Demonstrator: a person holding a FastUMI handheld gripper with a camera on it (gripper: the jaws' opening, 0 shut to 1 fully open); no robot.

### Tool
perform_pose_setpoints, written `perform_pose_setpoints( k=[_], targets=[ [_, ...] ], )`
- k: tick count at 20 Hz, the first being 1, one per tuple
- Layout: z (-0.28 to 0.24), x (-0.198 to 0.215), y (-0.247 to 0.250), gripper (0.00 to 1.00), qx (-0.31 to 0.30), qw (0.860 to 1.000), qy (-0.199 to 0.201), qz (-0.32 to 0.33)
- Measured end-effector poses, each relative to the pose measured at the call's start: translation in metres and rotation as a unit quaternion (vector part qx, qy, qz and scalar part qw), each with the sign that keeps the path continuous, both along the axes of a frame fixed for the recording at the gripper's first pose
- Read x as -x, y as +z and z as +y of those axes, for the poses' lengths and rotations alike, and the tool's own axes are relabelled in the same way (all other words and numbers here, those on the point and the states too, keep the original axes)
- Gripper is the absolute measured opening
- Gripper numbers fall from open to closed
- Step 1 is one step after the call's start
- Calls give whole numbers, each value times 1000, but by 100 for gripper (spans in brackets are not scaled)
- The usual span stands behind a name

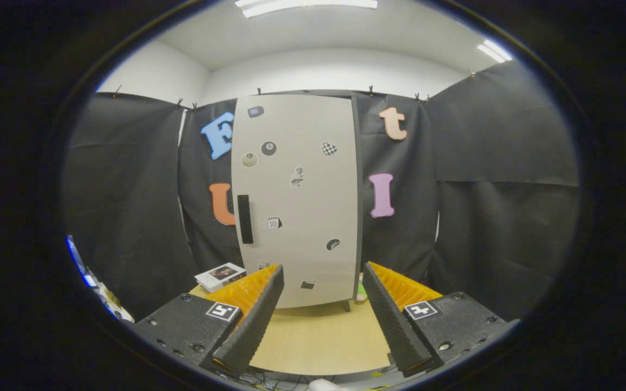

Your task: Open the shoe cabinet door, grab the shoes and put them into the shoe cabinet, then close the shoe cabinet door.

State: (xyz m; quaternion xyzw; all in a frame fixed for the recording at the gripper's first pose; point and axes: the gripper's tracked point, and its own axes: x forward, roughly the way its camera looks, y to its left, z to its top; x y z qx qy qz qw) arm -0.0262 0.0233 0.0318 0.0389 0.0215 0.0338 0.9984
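The gripper (321, 296) is nearest, its two fingers (250, 326) spread wide apart with nothing between them, held above the near edge of a pale wooden bench (318, 336). The bare benchtop fills the gap between the fingers. Beyond them, at the far edge of the bench, stands the cabinet (296, 201), a tall light-grey box with its door shut. A dark upright handle (244, 219) sits near the door's left side, about halfway up, and small stickers (329, 148) are scattered over the door's face. Just left of the cabinet's foot, toward the bench's far left corner, a small white box (219, 276) lies flat, partly hidden behind the left finger. At the cabinet's right foot, just beyond the right finger, a small pink and green thing (361, 293) peeks out; what it is cannot be told. Black cloth (481, 217) hangs behind and to both sides of the cabinet, with white wall and ceiling lights (305, 5) above it.
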Motion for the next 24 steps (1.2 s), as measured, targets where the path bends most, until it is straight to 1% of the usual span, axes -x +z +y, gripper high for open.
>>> perform_pose_setpoints(
  k=[6, 15, 24],
  targets=[
    [-2, 0, 1, 96, -3, 1000, -7, -1],
    [5, -6, 1, 96, -3, 1000, 0, 1],
    [-2, -13, 4, 96, -7, 1000, -5, -1]
  ],
)
